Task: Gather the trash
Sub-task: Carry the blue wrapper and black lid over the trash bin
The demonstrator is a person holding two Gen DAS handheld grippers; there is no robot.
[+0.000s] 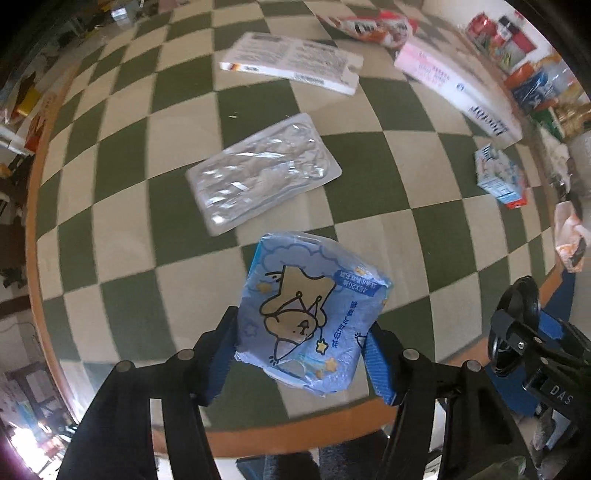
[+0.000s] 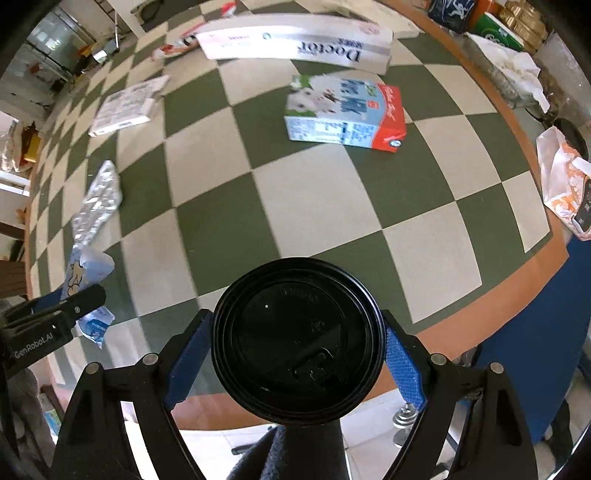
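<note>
Left wrist view: the left gripper (image 1: 301,345) has its fingers clamped on a blue cartoon wrapper (image 1: 310,314), held above the checkered surface (image 1: 110,221); a clear plastic tray (image 1: 262,173) lies just beyond.

Right wrist view: the right gripper (image 2: 297,350) has its 2 fingers clamped on a black cup lid (image 2: 297,343) above the surface's near edge; a milk carton (image 2: 343,110) lies farther off.

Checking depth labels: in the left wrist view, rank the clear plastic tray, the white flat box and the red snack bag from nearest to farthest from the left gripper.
1. Clear plastic tray, just ahead on the checkered cloth.
2. White flat box, farther back, centre.
3. Red snack bag, far edge, right of centre.
</note>
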